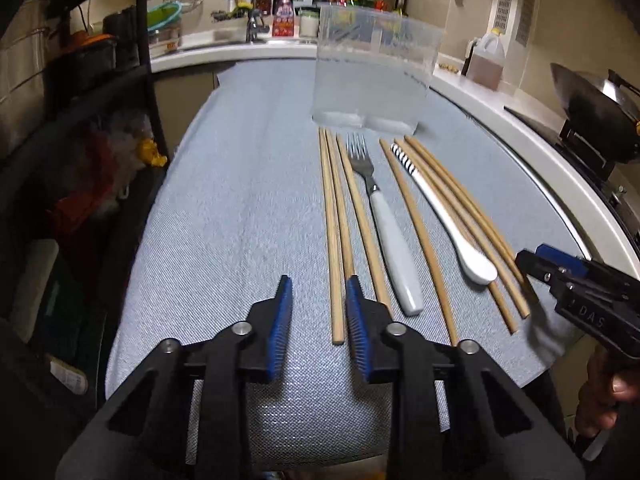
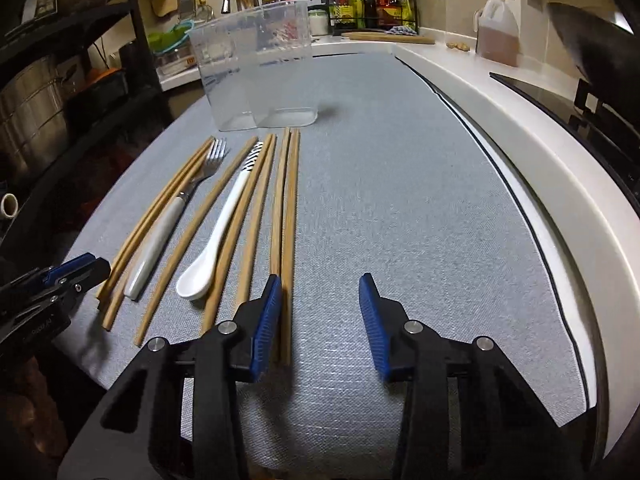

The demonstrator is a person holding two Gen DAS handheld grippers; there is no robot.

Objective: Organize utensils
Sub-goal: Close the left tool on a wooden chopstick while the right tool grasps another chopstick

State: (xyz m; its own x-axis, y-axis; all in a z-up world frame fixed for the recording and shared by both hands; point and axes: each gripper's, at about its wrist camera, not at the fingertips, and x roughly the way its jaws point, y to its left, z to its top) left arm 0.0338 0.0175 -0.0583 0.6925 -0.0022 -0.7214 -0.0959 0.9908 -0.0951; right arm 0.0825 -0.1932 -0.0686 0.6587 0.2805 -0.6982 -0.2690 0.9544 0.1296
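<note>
Several wooden chopsticks, a fork with a white handle and a white spoon with a striped handle lie side by side on a grey cloth. A clear two-compartment plastic container stands upright behind them, empty. My left gripper is open and empty, just left of the leftmost chopsticks' near ends; it also shows in the right wrist view. My right gripper is open and empty, just right of the rightmost chopsticks; it also shows in the left wrist view.
The grey cloth covers the table. A white counter runs along the right with a wok on a stove and an oil jug. A dark shelf rack stands at the left. A sink and bottles are at the back.
</note>
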